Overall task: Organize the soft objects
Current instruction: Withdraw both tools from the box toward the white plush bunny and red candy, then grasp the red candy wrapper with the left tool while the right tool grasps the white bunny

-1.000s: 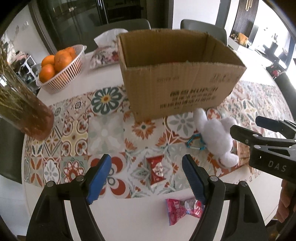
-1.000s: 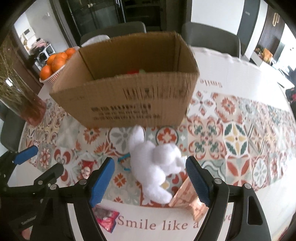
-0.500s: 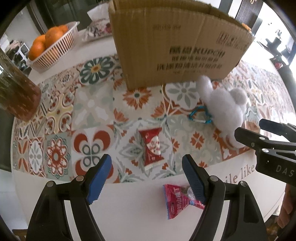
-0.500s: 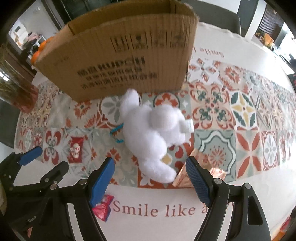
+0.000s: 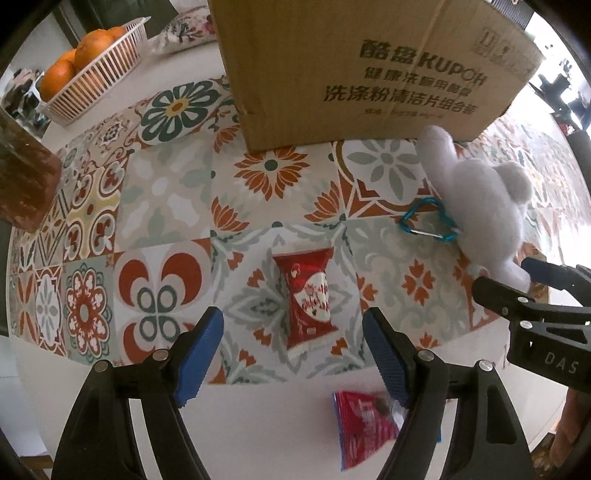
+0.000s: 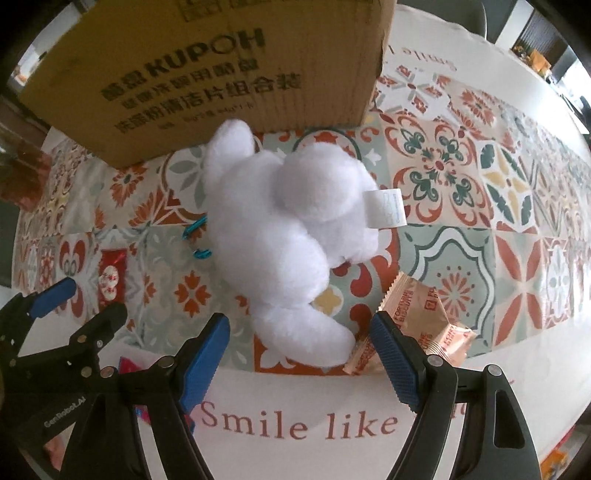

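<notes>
A white plush toy with a blue clip lies on the patterned tablecloth in front of a cardboard box. The plush also shows in the left wrist view. My right gripper is open, its jaws on either side of the plush's near end, just above the table. A red snack packet lies between the open jaws of my left gripper. A second red packet lies under its right finger.
A tan biscuit packet lies beside the plush by my right finger. A white basket of oranges and a floral pouch stand at the back left. A brown vase stands at the left edge.
Both grippers have come down and forward toward the table. The plush and the red packet now look larger and sit between the open jaws. The box top has left the view.
</notes>
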{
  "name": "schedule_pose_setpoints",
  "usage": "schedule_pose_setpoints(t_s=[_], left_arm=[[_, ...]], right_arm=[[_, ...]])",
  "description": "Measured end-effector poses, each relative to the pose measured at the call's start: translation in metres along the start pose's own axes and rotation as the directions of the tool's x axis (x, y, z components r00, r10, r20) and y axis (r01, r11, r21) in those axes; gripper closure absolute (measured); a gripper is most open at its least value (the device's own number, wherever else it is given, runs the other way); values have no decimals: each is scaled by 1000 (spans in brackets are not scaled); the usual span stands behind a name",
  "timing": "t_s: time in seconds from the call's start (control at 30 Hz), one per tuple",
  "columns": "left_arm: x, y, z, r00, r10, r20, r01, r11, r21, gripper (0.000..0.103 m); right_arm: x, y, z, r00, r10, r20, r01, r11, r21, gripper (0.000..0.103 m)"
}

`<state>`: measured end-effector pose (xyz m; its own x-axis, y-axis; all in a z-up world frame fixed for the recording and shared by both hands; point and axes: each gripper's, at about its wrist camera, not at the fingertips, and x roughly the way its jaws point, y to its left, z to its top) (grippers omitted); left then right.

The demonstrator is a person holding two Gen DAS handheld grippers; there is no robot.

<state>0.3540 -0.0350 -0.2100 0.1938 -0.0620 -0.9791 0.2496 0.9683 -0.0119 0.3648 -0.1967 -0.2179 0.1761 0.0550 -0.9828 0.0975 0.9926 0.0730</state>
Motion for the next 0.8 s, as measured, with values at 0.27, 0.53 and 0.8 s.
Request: schedule_pose_setpoints(t_s=[0.27, 0.53, 0.8], left_arm=[[18, 0, 12, 999, 8, -31, -9, 1000, -23, 38], [21, -1, 22, 1000, -1, -9, 1, 1000, -30, 58], [20, -1, 20, 998, -55, -1, 55, 998, -29, 81]], right_arm=[[11, 3, 7, 1000, -21, 2, 21, 1000, -6, 40], [18, 22, 11, 1000, 13, -1, -13, 1000, -8, 67], [5, 18, 0, 997, 69, 40, -69, 998, 6, 76]])
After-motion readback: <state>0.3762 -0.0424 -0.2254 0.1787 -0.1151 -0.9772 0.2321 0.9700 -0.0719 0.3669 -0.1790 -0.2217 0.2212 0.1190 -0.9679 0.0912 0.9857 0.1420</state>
